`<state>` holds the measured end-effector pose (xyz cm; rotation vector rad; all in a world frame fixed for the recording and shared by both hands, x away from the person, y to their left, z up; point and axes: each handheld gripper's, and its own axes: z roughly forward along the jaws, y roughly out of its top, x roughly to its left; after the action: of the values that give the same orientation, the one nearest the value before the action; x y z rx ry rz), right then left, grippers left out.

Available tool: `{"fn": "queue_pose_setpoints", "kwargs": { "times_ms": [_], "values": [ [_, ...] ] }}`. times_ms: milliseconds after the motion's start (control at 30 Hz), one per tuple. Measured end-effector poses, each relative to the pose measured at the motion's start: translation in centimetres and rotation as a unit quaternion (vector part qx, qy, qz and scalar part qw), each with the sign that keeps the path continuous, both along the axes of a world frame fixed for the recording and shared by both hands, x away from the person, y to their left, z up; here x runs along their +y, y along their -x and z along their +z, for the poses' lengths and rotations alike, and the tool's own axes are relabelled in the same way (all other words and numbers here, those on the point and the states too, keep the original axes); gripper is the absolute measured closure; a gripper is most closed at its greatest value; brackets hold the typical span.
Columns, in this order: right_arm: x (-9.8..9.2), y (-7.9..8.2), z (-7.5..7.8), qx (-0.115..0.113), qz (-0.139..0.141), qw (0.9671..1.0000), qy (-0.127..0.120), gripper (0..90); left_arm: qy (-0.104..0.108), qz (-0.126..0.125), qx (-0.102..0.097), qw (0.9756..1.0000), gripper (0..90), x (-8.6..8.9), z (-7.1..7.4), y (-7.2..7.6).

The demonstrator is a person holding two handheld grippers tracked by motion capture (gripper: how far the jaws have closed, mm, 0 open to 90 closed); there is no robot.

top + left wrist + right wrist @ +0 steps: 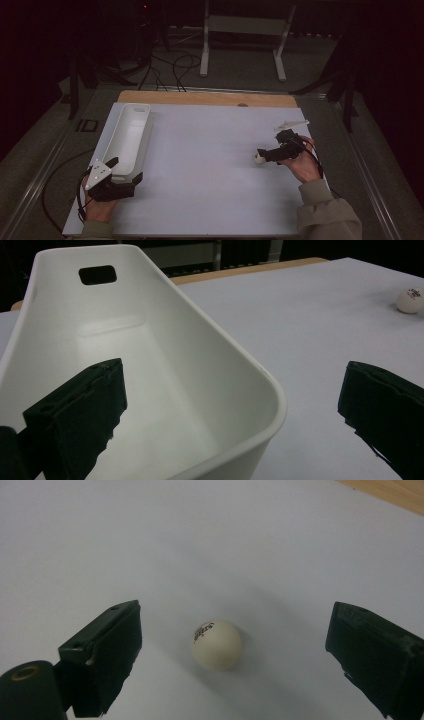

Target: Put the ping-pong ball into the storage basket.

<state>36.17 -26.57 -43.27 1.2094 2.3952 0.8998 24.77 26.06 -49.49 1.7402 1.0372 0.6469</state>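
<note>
We hold the right gripper [232, 655] with jaws spread around the small white table-tennis ball [217, 644], ungrasped on the white table surface [210, 165]. The left gripper [235, 405], jaws released, straddles the long white plastic bin [150, 355]; transfer remains.

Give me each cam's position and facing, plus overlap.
High view: above the person's side, facing forward and down on the table; forearms, both hands show.
Left gripper view: on the left gripper, facing the white bin; own jaws.
Right gripper view: on the right gripper, facing the ball; own jaws.
Shared: ball, all three.
</note>
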Motion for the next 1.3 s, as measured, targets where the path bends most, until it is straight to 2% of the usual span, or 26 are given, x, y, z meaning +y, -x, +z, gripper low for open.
{"fn": "queue_pose_setpoints", "kwargs": {
  "times_ms": [267, 1300],
  "values": [
    [0.0, -0.3, -0.2, 0.005, -0.001, 1.0000, -0.003, 7.5, 0.001, 0.000, 0.000, 1.0000, 0.0, 0.0, 0.0, 0.0],
    [0.3, -1.2, -1.7, 0.027, 0.003, 0.9995, 0.014, 7.6, 0.001, -0.001, 0.000, 1.0000, 0.0, 0.0, 0.0, 0.0]
  ]
}}
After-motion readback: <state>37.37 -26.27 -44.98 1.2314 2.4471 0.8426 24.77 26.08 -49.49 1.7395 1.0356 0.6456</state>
